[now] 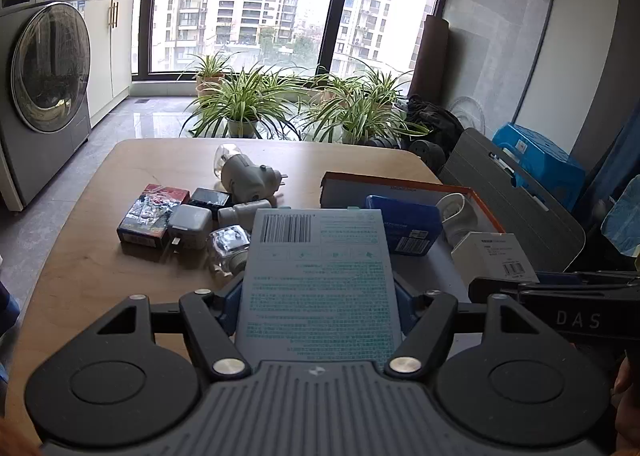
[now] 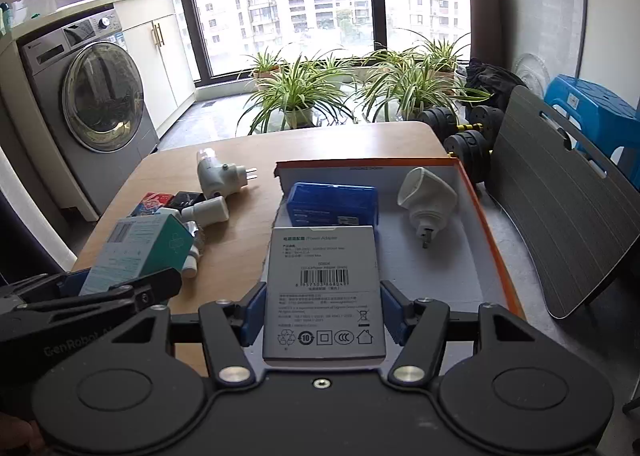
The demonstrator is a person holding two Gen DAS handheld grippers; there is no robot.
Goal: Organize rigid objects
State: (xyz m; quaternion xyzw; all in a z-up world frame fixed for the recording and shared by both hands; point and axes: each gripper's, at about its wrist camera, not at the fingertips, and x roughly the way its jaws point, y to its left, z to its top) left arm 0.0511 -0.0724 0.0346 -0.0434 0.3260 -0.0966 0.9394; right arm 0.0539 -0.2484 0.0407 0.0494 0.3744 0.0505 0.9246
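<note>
My left gripper is shut on a teal-printed white box, its blue pads pressing both long sides above the wooden table. My right gripper is shut on a white power adapter box, held over the near end of an orange-rimmed open box. Inside that box lie a blue case and a white plug adapter. The left gripper's teal box shows at the lower left of the right wrist view.
Loose items sit on the table's left: a red pack, a white charger, a black cube and a grey plug device. A washing machine, potted plants, dumbbells and a grey board surround the table.
</note>
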